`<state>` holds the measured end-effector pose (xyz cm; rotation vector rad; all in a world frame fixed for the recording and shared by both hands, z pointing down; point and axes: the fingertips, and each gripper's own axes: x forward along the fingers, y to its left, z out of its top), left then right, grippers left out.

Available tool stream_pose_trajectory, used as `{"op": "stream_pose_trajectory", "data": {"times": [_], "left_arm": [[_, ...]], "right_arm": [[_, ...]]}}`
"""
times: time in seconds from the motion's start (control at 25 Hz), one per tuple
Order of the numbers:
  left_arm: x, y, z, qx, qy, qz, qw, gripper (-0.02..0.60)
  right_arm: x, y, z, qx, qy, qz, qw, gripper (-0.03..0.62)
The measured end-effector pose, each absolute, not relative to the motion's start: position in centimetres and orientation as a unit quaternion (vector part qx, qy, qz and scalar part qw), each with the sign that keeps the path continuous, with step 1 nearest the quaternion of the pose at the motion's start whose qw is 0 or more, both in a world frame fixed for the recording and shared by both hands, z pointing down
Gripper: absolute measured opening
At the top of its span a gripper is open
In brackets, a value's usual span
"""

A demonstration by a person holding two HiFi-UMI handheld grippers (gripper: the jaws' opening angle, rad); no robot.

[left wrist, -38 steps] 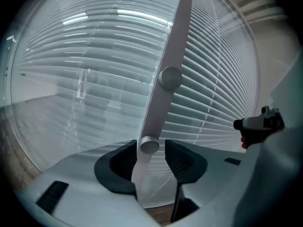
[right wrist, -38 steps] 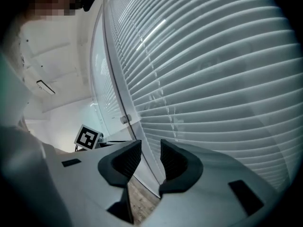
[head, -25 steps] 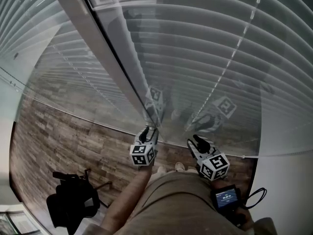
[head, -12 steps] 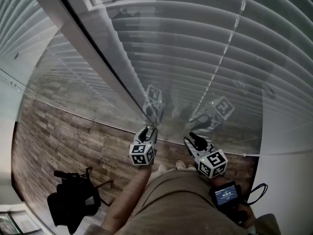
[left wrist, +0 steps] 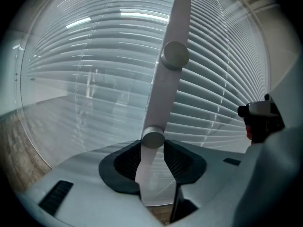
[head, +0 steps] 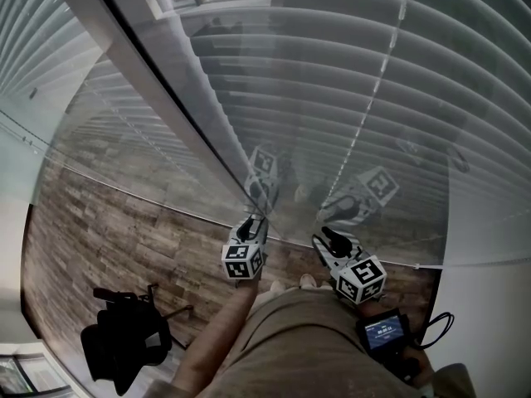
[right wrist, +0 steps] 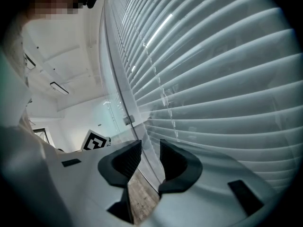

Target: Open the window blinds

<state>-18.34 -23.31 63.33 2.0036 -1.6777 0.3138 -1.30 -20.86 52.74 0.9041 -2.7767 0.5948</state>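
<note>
lower knob [left wrist: 152, 138] dead ahead, between left hand-held gripper [left wrist: 151, 156] tips, its jaws just been closing, seemingly unclamped; right hand-held gripper [right wrist: 149, 157] agape, empty, farther off.

Light: cool, even, fairly bright; pale blinds [head: 348, 73] mildly washed out, floor [head: 124, 230] dimmer. Glare: bright streaks reflected in glass [left wrist: 94, 20]. Shadows: faint. Distortion: heavy fisheye bending, dark corners in both gripper views. Focus: nearest parts soft

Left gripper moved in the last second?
No. In the head view the left gripper sits at the same spot by the glass's bottom edge. Its jaws have just been closing, with the white bar between them.
</note>
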Motion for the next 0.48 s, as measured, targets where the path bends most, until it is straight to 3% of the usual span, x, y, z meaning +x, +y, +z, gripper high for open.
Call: {"op": "stream_pose_trajectory", "data": {"times": [0.48], "left_arm": [[-18.35, -23.48, 62.67, 0.740, -0.616, 0.120, 0.241, 0.164]], "right_arm": [[-1.15, -20.62, 53.07, 0.305, -0.925, 0.209, 0.081, 0.121]]}}
